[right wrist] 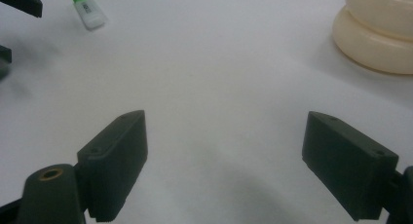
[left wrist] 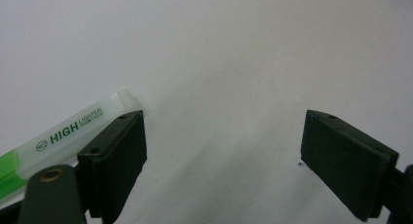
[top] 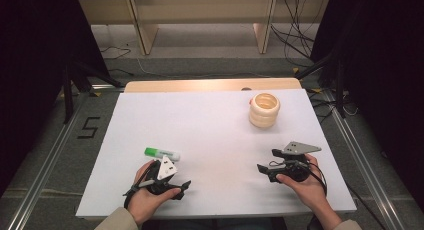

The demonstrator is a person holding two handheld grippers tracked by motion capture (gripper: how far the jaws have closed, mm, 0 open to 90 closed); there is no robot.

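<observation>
Grey floor (top: 210, 65), wooden shelving (top: 200, 20), perhaps dark curtains.

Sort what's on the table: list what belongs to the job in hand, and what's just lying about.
In the job:
- highlighter, beside the open left gripper
- open right gripper, empty

Lying about:
- cream ringed holder, far right
- white mat

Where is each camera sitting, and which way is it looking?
High view: above the person's side, looking forward and down on the white table; both hands and the left gripper and right gripper show.
Left gripper view: rides that gripper, looking along its open jaws at the table; the highlighter lies beside one jaw.
Right gripper view: rides that gripper, facing the ringed cup.
All three share the highlighter.
</observation>
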